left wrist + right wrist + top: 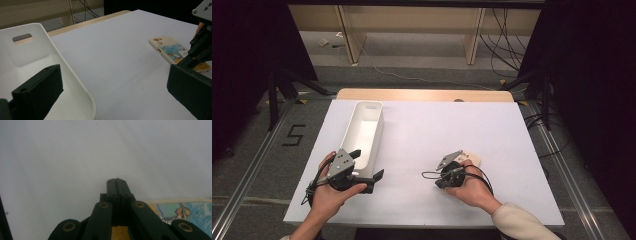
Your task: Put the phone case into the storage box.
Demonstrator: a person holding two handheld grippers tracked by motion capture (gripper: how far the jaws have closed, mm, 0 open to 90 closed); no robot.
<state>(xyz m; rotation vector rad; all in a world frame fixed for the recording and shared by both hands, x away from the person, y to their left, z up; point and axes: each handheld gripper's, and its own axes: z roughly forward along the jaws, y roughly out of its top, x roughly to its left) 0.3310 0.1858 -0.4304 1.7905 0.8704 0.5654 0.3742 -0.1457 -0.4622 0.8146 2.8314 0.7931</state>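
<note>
While the right gripper (443,176) hangs low over the white tabletop (427,135) with its two black jaws pressed together on nothing, the phone case (175,51) lies flat just beside and partly beneath it, near the right half of the front edge. In the right gripper view the case's painted back (185,213) sits right of the closed jaws, touching none of them as far as I can tell. The left gripper (362,172) rests at the near end of the white plastic bin (362,132), its jaws spread wide, one inside the bin and one outside its rim, pinching nothing.

The case looks thin, light and somewhat flexible, probably with a smooth printed back that could slip. Lying flat, it offers little to grab from above; my judgement is that a pinch across its narrow width, or on a long edge after tipping it up, would hold best, with gentle pressure so the shell does not bow.

Open room is generous: the tabletop between case and bin is bare. The table's right edge and front edge are near the case, so a nudge outward is the risk.
</note>
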